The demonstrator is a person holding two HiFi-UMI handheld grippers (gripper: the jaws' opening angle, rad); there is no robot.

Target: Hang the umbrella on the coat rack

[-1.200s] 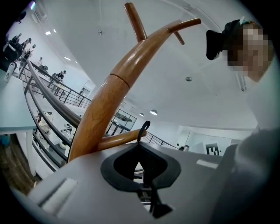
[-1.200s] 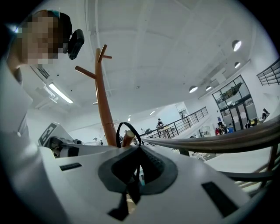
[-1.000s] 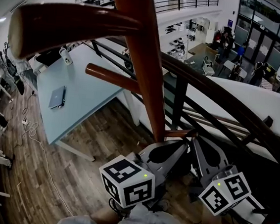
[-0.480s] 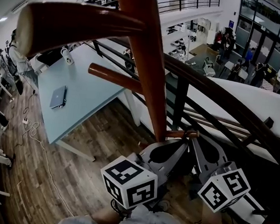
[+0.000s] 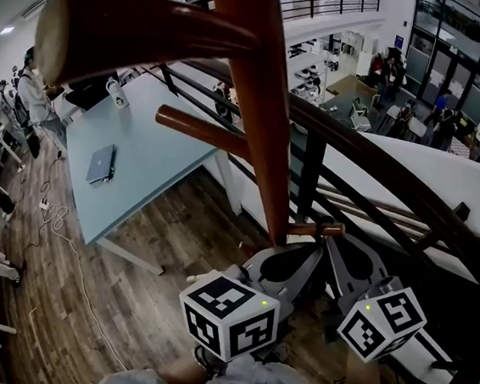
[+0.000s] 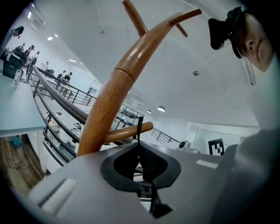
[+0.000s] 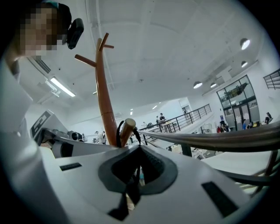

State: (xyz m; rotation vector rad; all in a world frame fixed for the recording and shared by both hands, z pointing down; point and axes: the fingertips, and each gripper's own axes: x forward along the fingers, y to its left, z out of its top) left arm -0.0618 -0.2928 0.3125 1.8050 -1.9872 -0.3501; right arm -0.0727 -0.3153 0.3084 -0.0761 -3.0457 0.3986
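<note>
Hidden: the umbrella's body, seen in no view; only its thin black umbrella strap (image 6: 139,127) shows. Coat rack (image 5: 253,103): reddish-brown wooden pole, top cut off in the head view, upper pegs close to the camera and blurred. Umbrella strap: looped over the short low peg (image 7: 126,131) on the pole's right side, running straight down to both tools. Left tool (image 6: 139,148): jaws closed on the umbrella strap. Right tool (image 7: 139,152): jaws closed on the same strap, just beside the left tool, near the peg
</note>
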